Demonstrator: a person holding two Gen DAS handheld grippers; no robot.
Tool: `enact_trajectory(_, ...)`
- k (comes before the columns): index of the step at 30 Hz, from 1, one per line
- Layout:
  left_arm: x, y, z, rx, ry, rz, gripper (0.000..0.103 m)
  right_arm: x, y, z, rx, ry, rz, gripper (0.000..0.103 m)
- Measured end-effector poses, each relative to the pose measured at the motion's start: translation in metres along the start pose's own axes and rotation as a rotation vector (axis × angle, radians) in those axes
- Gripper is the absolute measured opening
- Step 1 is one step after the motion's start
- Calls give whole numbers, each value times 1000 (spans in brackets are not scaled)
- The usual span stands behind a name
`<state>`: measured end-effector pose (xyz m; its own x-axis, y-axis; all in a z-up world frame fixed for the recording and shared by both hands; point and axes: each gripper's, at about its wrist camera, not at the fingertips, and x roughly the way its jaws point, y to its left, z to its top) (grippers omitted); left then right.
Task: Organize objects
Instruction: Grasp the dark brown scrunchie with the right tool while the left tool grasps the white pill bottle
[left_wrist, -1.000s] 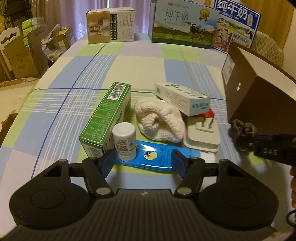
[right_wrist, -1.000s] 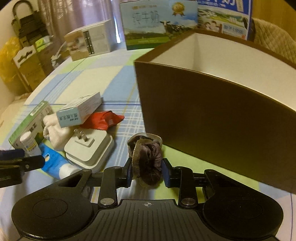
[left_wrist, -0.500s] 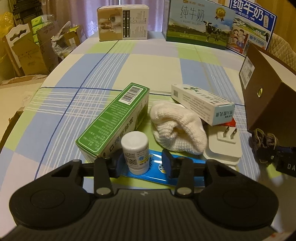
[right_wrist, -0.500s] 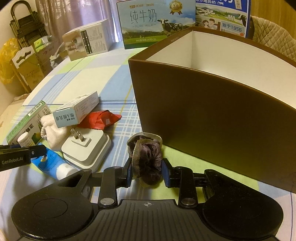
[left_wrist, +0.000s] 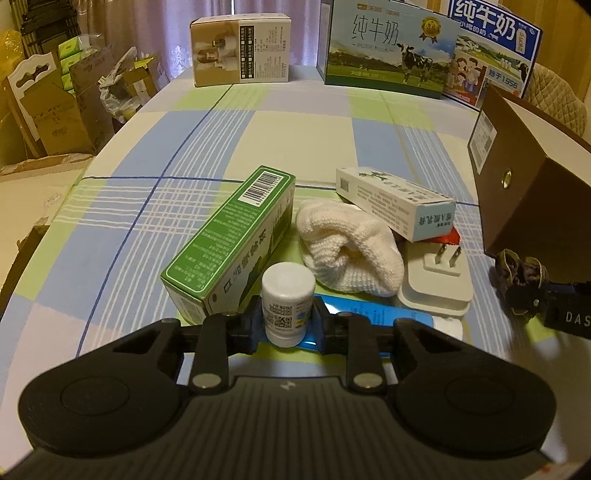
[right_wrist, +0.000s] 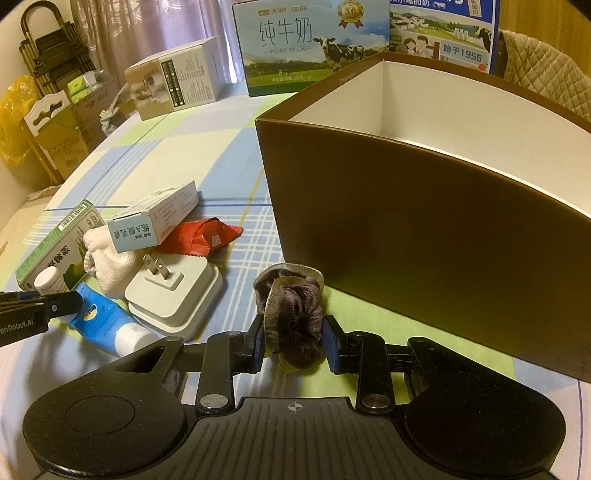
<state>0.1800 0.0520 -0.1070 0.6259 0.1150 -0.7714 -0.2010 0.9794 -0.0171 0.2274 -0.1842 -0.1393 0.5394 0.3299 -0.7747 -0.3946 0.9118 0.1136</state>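
Progress looks small, as I judge it: the visible part of the brown box (right_wrist: 424, 206) shows only bare white walls, though its floor is hidden, and nearly all items are outside it.

The left gripper (left_wrist: 287, 325) is clenched on the small white bottle (left_wrist: 287, 302), which stands upright over the blue tube (left_wrist: 369, 317) in the pile at the near edge of the table (left_wrist: 147, 206). The right gripper (right_wrist: 294, 345) is clenched on the dark velvet scrunchie (right_wrist: 291, 306), close to the near wall of the box; I cannot tell if the scrunchie rests on the cloth or is lifted.

Left in the pile are the green carton (left_wrist: 229, 243) at its left side, the white knitted cloth (left_wrist: 347, 251) touching it, the white plug adapter (right_wrist: 173, 295) beside the tube, the red packet (right_wrist: 203, 240), and the pale blue carton (right_wrist: 155, 218) leaning on top of the cloth and the packet.

So two items are grasped, none is seen inside, and five more wait. The cartons at the far edge are probably not part of the work.
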Motion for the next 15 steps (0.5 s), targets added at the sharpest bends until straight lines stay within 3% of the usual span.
enact_trajectory(15,-19,-11,-2,35,-9,-42,23,-28,5,1,4,-30,48,27)
